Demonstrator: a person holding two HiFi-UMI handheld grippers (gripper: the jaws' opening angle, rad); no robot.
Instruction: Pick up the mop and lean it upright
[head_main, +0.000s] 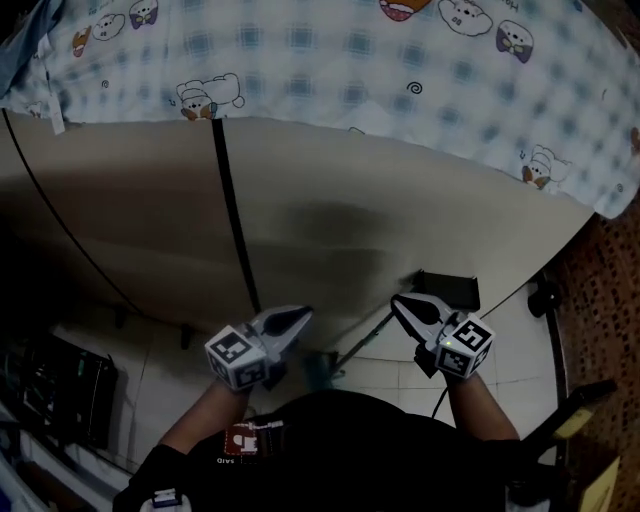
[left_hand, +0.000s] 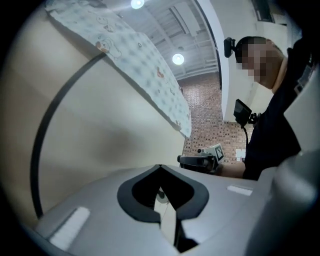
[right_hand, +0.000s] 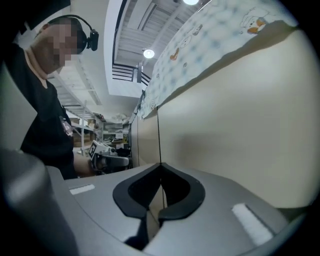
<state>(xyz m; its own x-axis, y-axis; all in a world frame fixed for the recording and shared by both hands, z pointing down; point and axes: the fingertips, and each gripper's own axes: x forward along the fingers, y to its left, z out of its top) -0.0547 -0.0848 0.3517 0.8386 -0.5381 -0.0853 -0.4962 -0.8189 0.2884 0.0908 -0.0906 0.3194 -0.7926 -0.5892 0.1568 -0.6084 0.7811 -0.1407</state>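
In the head view a thin dark pole, seemingly the mop handle (head_main: 366, 340), slants along the tiled floor from a dark flat head (head_main: 450, 289) at the foot of the beige panel to a blurred teal piece (head_main: 320, 369) near my body. My left gripper (head_main: 304, 316) is shut and empty, just left of the pole. My right gripper (head_main: 397, 300) is shut and empty too, close above the pole's upper stretch. Their tips point towards each other. The left gripper view shows my left gripper (left_hand: 160, 168) facing the right one (left_hand: 202, 160). In the right gripper view, my right gripper (right_hand: 161, 165) faces the left one (right_hand: 107, 159).
A bed with a cartoon-print checked sheet (head_main: 300, 50) and a beige side panel (head_main: 330, 200) fills the space ahead. A black band (head_main: 232, 215) runs down the panel. A dark box (head_main: 60, 385) sits on the floor at left. Brick-patterned flooring (head_main: 605, 300) lies at right.
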